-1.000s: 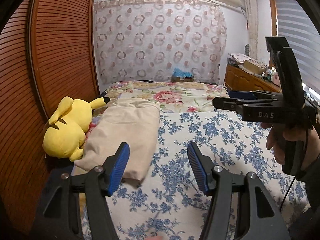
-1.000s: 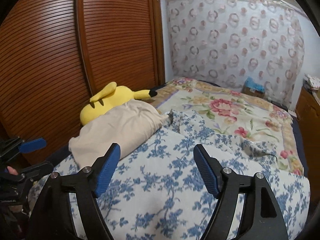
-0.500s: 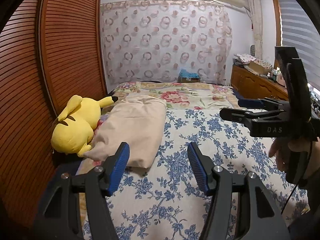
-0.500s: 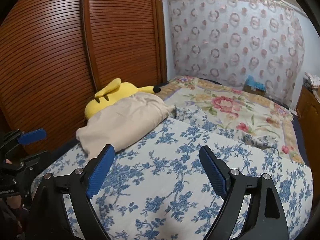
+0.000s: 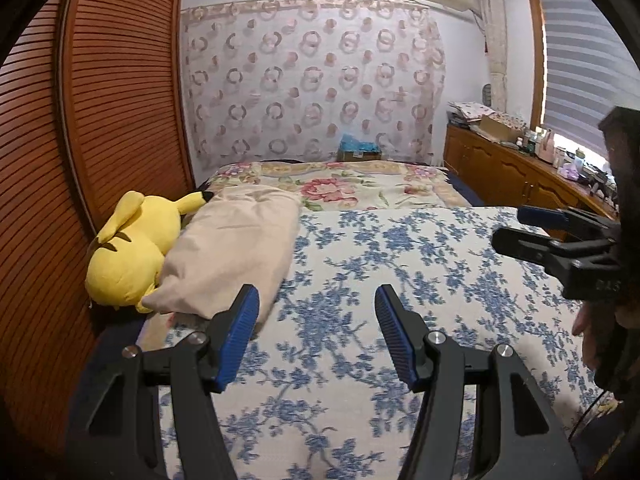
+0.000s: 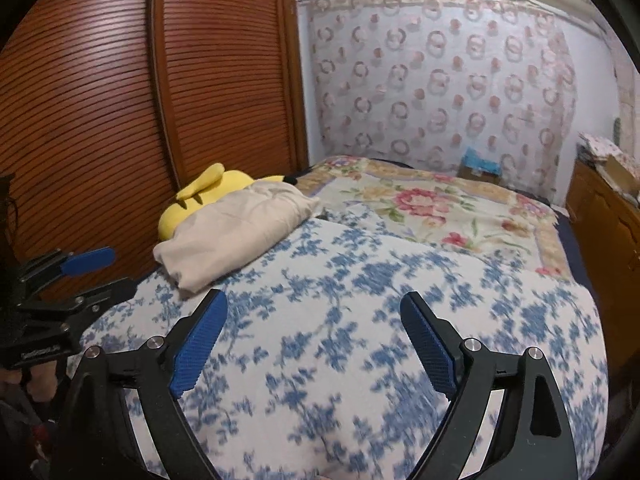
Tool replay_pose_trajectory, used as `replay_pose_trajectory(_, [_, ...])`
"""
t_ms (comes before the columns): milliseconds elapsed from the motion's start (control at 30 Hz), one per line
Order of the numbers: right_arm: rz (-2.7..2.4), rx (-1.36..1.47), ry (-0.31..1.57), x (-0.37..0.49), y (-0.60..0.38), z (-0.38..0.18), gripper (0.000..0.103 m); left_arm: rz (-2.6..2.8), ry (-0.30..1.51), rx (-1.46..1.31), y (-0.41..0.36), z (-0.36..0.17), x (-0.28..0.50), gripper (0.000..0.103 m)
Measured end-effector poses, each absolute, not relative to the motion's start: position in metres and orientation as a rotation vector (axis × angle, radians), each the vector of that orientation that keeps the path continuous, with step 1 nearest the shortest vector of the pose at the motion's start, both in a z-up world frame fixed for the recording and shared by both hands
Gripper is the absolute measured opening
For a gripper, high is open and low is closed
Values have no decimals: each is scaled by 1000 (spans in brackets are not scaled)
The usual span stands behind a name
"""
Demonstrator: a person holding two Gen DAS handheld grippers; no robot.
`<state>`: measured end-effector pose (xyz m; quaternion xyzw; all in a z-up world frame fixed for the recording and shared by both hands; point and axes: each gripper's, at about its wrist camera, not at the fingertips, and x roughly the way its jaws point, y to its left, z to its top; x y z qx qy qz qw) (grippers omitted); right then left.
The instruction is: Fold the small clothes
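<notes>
A folded beige cloth point(image 5: 236, 252) lies on the left side of the bed, on the blue-flowered cover point(image 5: 400, 280); it also shows in the right wrist view point(image 6: 236, 232). My left gripper point(image 5: 316, 336) is open and empty, held above the cover just right of the cloth's near end. My right gripper point(image 6: 312, 344) is open and empty above the middle of the cover. Each gripper shows in the other's view: the right one point(image 5: 536, 228) and the left one point(image 6: 80, 276).
A yellow plush toy point(image 5: 128, 252) lies against the wooden slatted wardrobe doors point(image 5: 80, 160) left of the cloth. A rose-patterned blanket point(image 5: 352, 188) covers the far end of the bed. A wooden cabinet point(image 5: 520, 172) with clutter stands on the right.
Both grippers have pulled back and risen away from the bed, so more of the cover and room shows. Both stay open and empty. The beige cloth has not moved.
</notes>
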<state>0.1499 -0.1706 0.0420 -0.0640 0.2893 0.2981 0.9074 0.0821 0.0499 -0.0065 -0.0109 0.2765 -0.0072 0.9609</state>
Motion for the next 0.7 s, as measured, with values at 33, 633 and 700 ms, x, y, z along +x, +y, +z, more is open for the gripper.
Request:
replay_pose_trajectory(33, [605,-126,596,146,-176,42,90,-20,560,-22,47,-6,82,60])
replay_pose_trajectory(633, [397,-56,517,91,-267,74,91,-160,505,19,-26,36,83,60])
replay_pose_trajectory(700, [377,-50,499,86,-274,81,91,-167,492,24,-31,46,79,60])
